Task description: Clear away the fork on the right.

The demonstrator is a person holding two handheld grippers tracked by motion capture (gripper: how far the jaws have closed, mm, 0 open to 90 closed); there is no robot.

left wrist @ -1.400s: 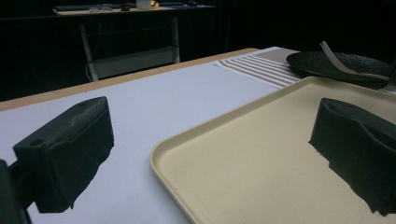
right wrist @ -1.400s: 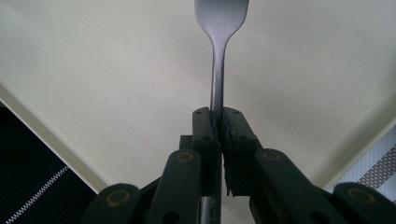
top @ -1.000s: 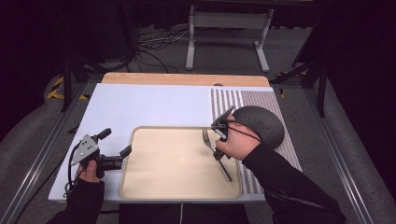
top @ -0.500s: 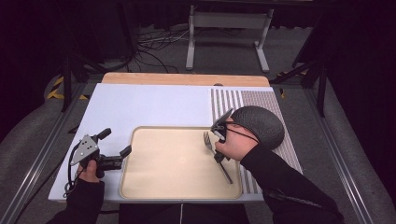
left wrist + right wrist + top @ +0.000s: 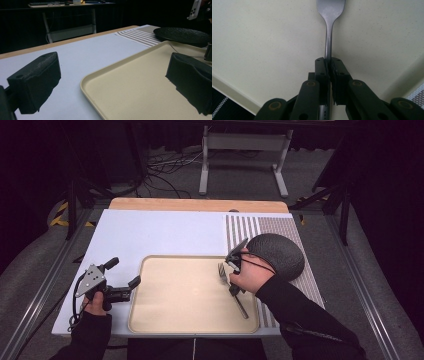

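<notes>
A metal fork (image 5: 329,30) lies over the right part of a cream tray (image 5: 165,320), its tines toward the far side and its handle running back toward the person. The right gripper (image 5: 328,62) is clamped on the fork's neck — in the right gripper view both black jaws press flat against the narrow stem from either side, the fork's head reaching out past them over the tray's pale surface. In the high view the fork (image 5: 222,270) shows beside the right hand (image 5: 247,280), which holds the right gripper (image 5: 234,265) above the tray's right side.

Just beyond that hand sits a dark, textured round plate (image 5: 280,252), resting on a striped mat (image 5: 242,227) at the table's right. The tray lies on a white sheet (image 5: 160,230) covering most of the wooden table (image 5: 200,204).

At the tray's left edge the left gripper (image 5: 121,280) is held low in the left hand (image 5: 95,302) — its jaws stand wide apart with nothing between them, one over the white sheet, the other over the tray, as the left gripper view shows.
</notes>
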